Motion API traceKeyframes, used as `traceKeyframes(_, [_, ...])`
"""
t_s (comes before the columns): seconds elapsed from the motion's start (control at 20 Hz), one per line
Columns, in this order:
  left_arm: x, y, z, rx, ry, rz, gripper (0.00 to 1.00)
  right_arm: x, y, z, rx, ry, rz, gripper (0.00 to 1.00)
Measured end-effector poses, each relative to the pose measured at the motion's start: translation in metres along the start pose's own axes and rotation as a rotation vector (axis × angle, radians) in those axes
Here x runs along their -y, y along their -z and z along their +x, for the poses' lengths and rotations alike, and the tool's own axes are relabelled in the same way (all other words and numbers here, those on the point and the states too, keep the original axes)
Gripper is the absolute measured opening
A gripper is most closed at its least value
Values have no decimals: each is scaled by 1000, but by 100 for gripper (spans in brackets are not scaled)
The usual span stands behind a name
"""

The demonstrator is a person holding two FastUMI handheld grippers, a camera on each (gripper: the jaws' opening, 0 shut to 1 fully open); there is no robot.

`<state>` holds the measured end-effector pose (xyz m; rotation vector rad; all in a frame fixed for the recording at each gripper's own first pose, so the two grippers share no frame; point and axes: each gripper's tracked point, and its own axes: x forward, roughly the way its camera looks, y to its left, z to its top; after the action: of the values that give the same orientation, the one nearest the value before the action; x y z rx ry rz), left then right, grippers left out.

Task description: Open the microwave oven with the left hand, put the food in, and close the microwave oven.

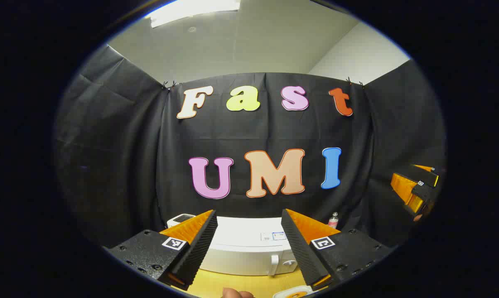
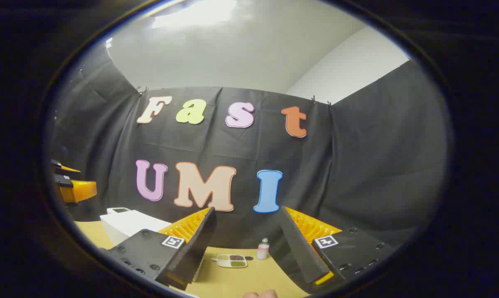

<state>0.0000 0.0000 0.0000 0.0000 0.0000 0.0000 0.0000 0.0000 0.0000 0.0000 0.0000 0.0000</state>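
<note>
Black cloth backs a yellow tabletop (image 1: 232,285); from left to right in the left gripper view, the left gripper (image 1: 249,231) hangs released, jaws spread with nothing between, and the white microwave oven (image 1: 245,248) sits dead ahead and below, door handle (image 1: 274,265) just toward its right finger. Right gripper (image 2: 247,231), likewise released, has the food tray (image 2: 231,260) ahead and low between its fingers, microwave well off left; left hand judged nearer the door

A yellow wooden desk (image 2: 232,279) carries the items. A small bottle with a pink label (image 2: 263,249) stands upright at the far edge, against the black cloth wall (image 2: 357,174). A small white device with a dark screen (image 1: 181,218) rests at far left. A ceiling light panel (image 1: 193,10) glows overhead.
</note>
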Motion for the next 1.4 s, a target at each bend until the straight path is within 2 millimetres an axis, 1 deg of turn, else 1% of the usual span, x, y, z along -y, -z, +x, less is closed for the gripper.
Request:
traceKeyframes(0.2, [3, -3, 1, -8, 5, 13, 94, 2, 3, 0, -20, 4, 23, 97])
traceKeyframes(0.4, [2, -4, 2, -18, 3, -9, 93, 0, 0, -2, -17, 10, -23, 96])
traceKeyframes(0.65, [1, 0, 5, -37, -2, -9, 94, -2, 4, -5, -57, -11, 5, 97])
traceKeyframes(0.85, [1, 2, 4, -42, -3, -7, 94, -3, 10, -3, -90, -12, 31, 97])
traceKeyframes(1.1, [2, 8, 8, -54, 0, -1, 94, -3, 11, -2, -88, -12, 25, 97])
traceKeyframes(1.25, [4, 20, 12, -65, 4, -8, 93, -4, 12, -1, -93, -15, 32, 97])
traceKeyframes(1.3, [5, 29, 14, -71, 6, -9, 94, -3, 12, -1, -93, -13, 39, 97])
traceKeyframes(1.4, [8, 54, 20, -98, 15, -11, 94, 0, 10, -2, -87, -9, 45, 97])
